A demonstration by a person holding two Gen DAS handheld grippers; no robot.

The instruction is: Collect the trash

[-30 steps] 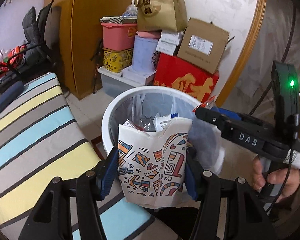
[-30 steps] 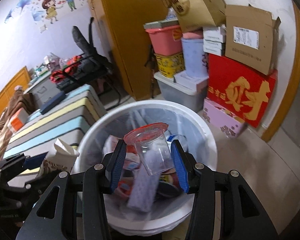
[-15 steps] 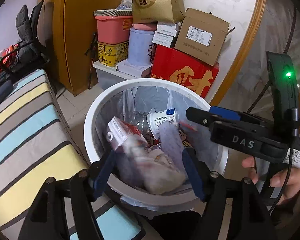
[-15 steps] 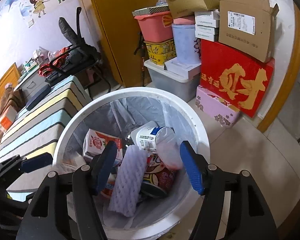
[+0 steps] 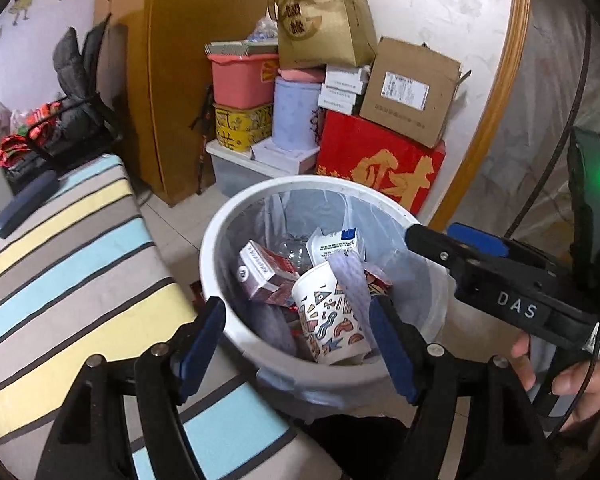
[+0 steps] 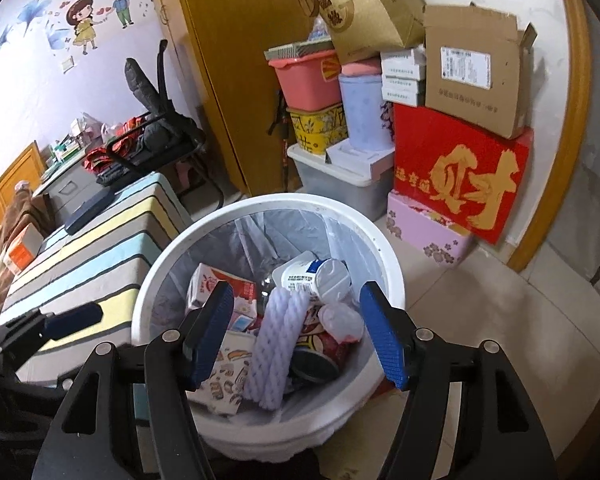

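We cannot see the floor of the white bin (image 6: 384, 248): the heaped trash covers it, and the foam net sleeve (image 6: 274, 344) and patterned paper cup (image 5: 332, 320) bury whatever lies under them in the bin. Beside the bin, the striped bench (image 5: 68, 264) runs off the left and bottom edges of the left wrist view, and the person's hand (image 5: 572, 384) on the other gripper's handle is cut by the right edge. On the cardboard box (image 6: 472, 68) stacked behind the bin, the label print is too small for us to read.
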